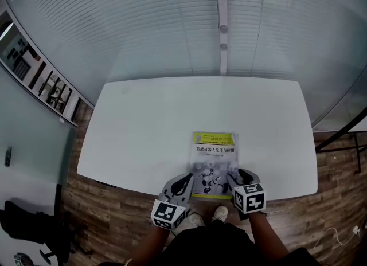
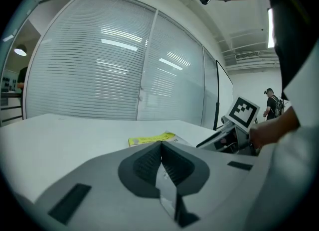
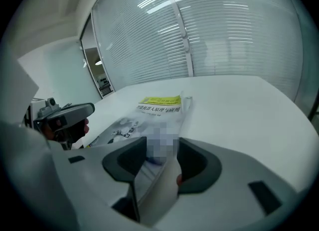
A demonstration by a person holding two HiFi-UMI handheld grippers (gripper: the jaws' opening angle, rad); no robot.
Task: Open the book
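Note:
A closed book with a yellow band on its grey cover lies on the white table near the front edge. My left gripper sits at the book's near left corner, and its jaws meet with nothing seen between them. The book lies beyond it and to the right. At the near right corner my right gripper stands open. In the right gripper view the book's near edge lies between the spread jaws of the right gripper, lifted slightly. The left gripper shows at that view's left.
Behind the table runs a glass wall with blinds. Wooden floor surrounds the table, and black metal legs stand at the right. The person's shoes are just under the front edge. A person stands far off.

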